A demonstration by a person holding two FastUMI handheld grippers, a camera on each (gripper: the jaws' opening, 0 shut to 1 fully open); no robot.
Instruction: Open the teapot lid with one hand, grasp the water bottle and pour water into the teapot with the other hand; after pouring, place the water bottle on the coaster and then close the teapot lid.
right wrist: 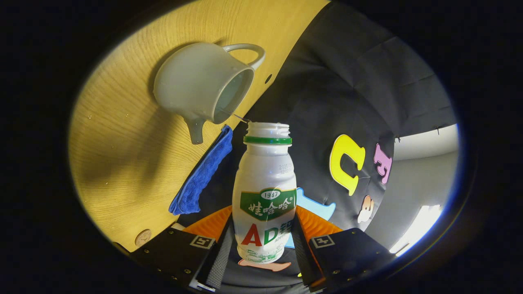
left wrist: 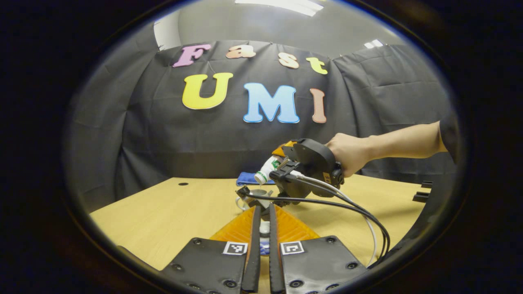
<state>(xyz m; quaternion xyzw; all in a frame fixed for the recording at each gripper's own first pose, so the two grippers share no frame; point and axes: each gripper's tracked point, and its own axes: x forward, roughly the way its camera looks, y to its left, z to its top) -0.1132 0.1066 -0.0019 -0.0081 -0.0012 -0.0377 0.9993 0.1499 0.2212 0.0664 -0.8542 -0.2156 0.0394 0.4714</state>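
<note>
Right tongs (right wrist: 261, 245) clenched the tilted water bottle (right wrist: 264, 192) over the teapot (right wrist: 200, 81); left tongs (left wrist: 264, 241) pinched its lid (left wrist: 264, 228). Pouring slowly seemed wise.

A recording booth set up indoors: black cloth (left wrist: 163, 134) hangs as a wall behind a wooden table (left wrist: 171, 212), and above the cloth run a plain ceiling and strip light (left wrist: 282, 5).

At the bottom centre of the left gripper view, the left hand-held gripper (left wrist: 264, 245) is showing dark plates studded with screws, each wearing a square black-and-white marker. At middle right, the right hand-held gripper (left wrist: 286, 173) is trailing black and white cables (left wrist: 359, 210) from its rounded dark housing, a bare-armed hand (left wrist: 349, 153) gripping it.
</note>
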